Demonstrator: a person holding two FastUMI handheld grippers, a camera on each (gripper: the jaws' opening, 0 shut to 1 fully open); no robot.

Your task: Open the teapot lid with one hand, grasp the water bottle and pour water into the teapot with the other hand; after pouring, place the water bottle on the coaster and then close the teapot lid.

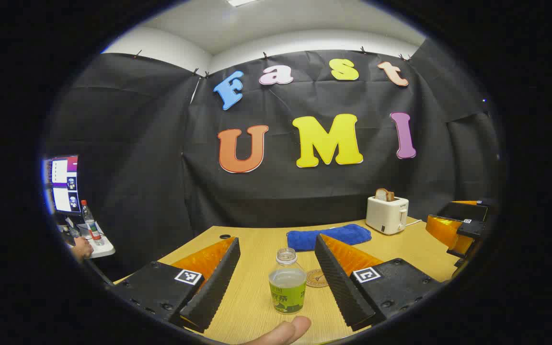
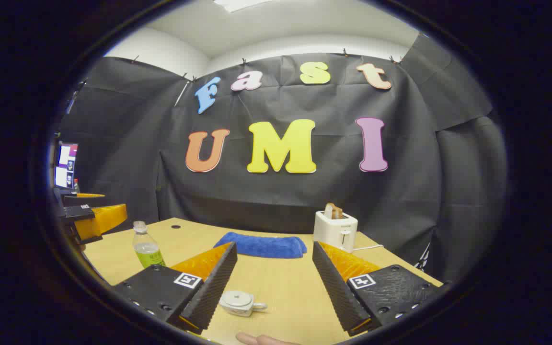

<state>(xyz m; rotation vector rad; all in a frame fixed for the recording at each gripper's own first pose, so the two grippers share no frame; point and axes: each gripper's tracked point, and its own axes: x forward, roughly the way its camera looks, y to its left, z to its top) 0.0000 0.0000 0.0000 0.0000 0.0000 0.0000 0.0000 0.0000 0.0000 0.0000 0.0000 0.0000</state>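
Basically our left gripper (image 1: 276,282) is wide open, empty, with the upright water bottle (image 1: 287,281) dead ahead between its fingers (coaster (image 1: 317,278) just right). Our right gripper (image 2: 273,287), also open and empty, faces the lidded teapot (image 2: 240,303) low-left.

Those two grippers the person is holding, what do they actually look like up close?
Each is a two-finger tool. The left gripper and the right gripper each have two long wedge-shaped fingers with ribbed, saw-toothed inner faces. The fingers sit on textured black blocks with visible screws, each block carrying a small square black-and-white marker. No cables can be seen. A bare fingertip peeks in below.
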